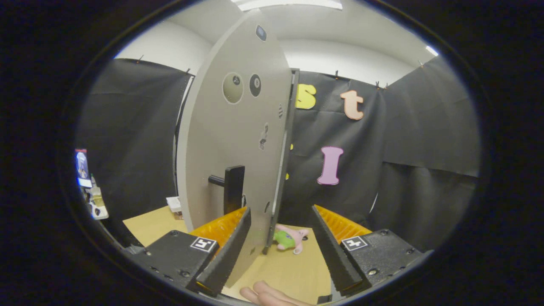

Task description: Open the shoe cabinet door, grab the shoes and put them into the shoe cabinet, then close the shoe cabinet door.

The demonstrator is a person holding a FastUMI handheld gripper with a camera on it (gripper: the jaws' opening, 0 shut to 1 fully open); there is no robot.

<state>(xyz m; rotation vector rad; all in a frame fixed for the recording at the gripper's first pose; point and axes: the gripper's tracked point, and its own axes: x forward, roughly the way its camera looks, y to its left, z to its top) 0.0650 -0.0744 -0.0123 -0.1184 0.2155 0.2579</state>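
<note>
— Between the fingers, what shows?
— The gripper (280, 238) gapes wide, holding nothing. The grey cabinet door (238, 140) stands ajar just ahead, its dark handle (233, 189) above the left finger.
— And on the desk (289, 267)?
— A pink plush toy (290, 239) lies beside the door's lower edge.

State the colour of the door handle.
Black, in the gripper view: the handle on the grey door, beyond the open gripper.

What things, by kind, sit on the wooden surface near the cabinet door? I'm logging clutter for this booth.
Cabinet door with black handle: 1
Plush toy, pink and green: 1
Small box behind the door: 1
Total: 3
The gripper is open.
</note>
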